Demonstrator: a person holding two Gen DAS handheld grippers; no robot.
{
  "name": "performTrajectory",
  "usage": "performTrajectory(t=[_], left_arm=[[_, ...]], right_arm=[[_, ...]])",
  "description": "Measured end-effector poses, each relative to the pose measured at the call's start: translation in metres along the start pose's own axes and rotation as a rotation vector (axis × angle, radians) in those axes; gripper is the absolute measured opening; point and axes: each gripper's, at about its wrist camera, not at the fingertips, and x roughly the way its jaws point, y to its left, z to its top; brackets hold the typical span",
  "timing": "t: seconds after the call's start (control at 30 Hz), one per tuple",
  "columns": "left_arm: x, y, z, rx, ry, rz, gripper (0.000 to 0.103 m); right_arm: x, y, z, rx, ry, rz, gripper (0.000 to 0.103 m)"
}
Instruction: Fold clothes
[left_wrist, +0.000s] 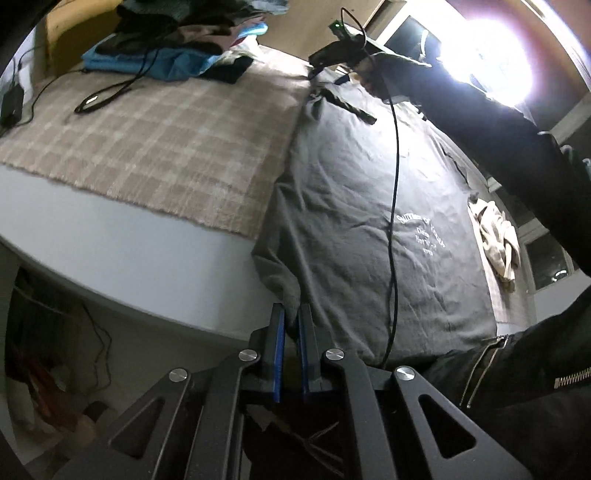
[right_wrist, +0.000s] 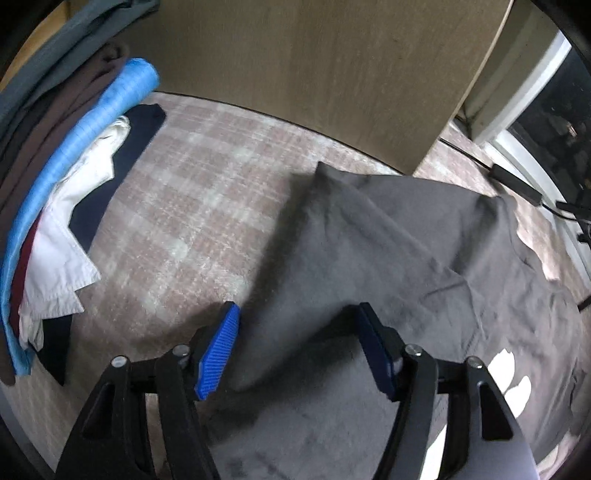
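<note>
A dark grey T-shirt (left_wrist: 351, 206) with white print lies spread flat on the bed. In the left wrist view my left gripper (left_wrist: 291, 310) is shut on its near left corner, and the cloth rises into the blue pads. At the shirt's far end a hand in a black sleeve holds my right gripper (left_wrist: 317, 64). In the right wrist view the right gripper (right_wrist: 299, 317) stands open, pointing steeply down over the shirt's sleeve (right_wrist: 314, 229). The grey cloth lies between the two blue pads (right_wrist: 218, 354), with a gap on each side.
A plaid blanket (left_wrist: 166, 140) covers the bed. A pile of clothes (left_wrist: 177, 48) (right_wrist: 74, 166) sits at the far left. A black cable (left_wrist: 393, 184) hangs across the shirt. A cream cloth (left_wrist: 496, 236) lies at the right edge. A wooden headboard (right_wrist: 314, 74) stands behind.
</note>
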Motion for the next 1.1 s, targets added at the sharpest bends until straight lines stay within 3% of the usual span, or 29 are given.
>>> performTrajectory(t=[0.1, 0.17, 0.27, 0.4, 0.57, 0.87, 0.93, 1.0, 1.1], left_arm=[[-0.002, -0.01, 0.001, 0.032, 0.0, -0.011, 0.006], [-0.004, -0.017, 0.001, 0.049, 0.003, -0.022, 0.006], [-0.008, -0.03, 0.0, 0.079, 0.005, -0.029, 0.005], [-0.013, -0.052, -0.002, 0.128, 0.015, -0.048, 0.005], [-0.015, -0.086, -0.007, 0.217, 0.042, -0.081, 0.005], [0.023, -0.163, -0.021, 0.399, 0.159, -0.21, 0.006], [0.043, -0.174, -0.024, 0.416, 0.214, -0.222, 0.007], [0.061, -0.184, -0.028, 0.436, 0.265, -0.212, 0.01], [0.065, -0.189, -0.03, 0.439, 0.291, -0.197, 0.016]], right_arm=[[-0.005, -0.008, -0.001, -0.002, 0.003, 0.043, 0.017], [-0.008, -0.015, -0.002, 0.013, 0.008, 0.089, 0.01], [-0.017, -0.029, -0.007, 0.033, -0.013, 0.145, 0.007], [-0.038, -0.054, -0.017, 0.094, -0.059, 0.229, 0.006], [-0.066, -0.09, -0.025, 0.132, -0.112, 0.266, 0.006], [-0.069, -0.191, -0.063, 0.246, -0.12, 0.195, 0.006], [-0.057, -0.207, -0.071, 0.274, -0.078, 0.153, 0.009], [-0.047, -0.216, -0.076, 0.283, -0.05, 0.1, 0.032], [-0.059, -0.228, -0.09, 0.308, -0.087, 0.118, 0.036]])
